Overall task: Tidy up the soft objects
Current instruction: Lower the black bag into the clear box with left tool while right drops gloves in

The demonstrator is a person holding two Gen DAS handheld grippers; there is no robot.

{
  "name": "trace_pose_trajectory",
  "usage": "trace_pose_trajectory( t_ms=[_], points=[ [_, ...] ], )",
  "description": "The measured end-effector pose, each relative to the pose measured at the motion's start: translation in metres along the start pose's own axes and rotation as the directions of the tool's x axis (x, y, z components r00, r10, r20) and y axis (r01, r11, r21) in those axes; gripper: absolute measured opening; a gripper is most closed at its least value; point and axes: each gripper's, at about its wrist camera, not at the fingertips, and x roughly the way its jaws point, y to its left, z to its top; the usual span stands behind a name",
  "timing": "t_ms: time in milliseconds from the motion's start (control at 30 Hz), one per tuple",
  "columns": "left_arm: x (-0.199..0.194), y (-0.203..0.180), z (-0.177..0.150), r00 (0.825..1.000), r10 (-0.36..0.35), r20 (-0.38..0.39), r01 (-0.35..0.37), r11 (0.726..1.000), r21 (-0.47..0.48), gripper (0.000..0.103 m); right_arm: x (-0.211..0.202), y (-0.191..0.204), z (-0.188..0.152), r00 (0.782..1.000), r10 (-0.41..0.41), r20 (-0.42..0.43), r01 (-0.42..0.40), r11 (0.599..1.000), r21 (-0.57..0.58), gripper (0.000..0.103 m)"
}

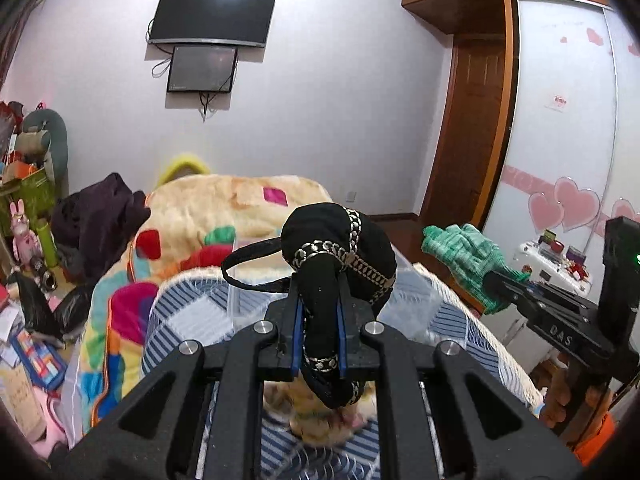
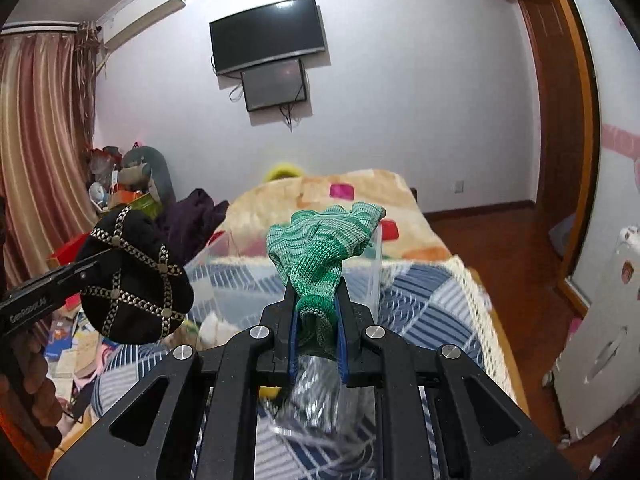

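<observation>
Mid-carry, by the look of it: left tool (image 1: 319,320) clamped on a black embroidered cap (image 1: 340,248), right tool (image 2: 318,322) clamped on a green knit glove (image 2: 324,244), both raised above the bed (image 2: 420,292). Straight ahead, a clear plastic bin (image 2: 360,276) on the striped quilt, likely the destination. Next, probably: bring each item over the bin's rim, lower, then part the jaws, minding the cap's dangling strap.
</observation>
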Motion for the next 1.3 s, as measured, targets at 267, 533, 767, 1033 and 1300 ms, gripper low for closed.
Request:
trace_pose_trajectory(
  t_ms=[267,533,767,1033,1300],
  points=[
    [0.056,0.014,0.027,0.999,0.02,-0.026,-0.02,1.0,0.004,0.012,0.027,0.007,0.017,1.0,-0.006,0.019,0.006,0.999,-0.049,0.013],
    [0.118,0.03,0.026,0.992,0.042,-0.117,-0.045,0.999,-0.024,0.012,0.068,0.005,0.019,0.998,0.011,-0.061,-0.014,0.999,-0.037,0.013],
    [0.161,0.032,0.014,0.972,0.034,-0.23,-0.041,0.999,-0.022,0.012,0.106,0.008,0.011,0.983,0.013,-0.182,-0.022,0.999,-0.046,0.013],
    [0.195,0.038,-0.008,0.93,-0.05,-0.365,0.019,0.996,-0.09,0.013,0.138,0.008,-0.001,0.949,-0.002,-0.315,-0.02,0.998,-0.066,0.013],
    [0.189,0.037,-0.008,0.933,0.007,-0.359,-0.02,0.999,-0.032,0.023,0.138,0.006,0.0,0.938,0.005,-0.345,-0.035,0.996,-0.08,0.02]
  ],
)
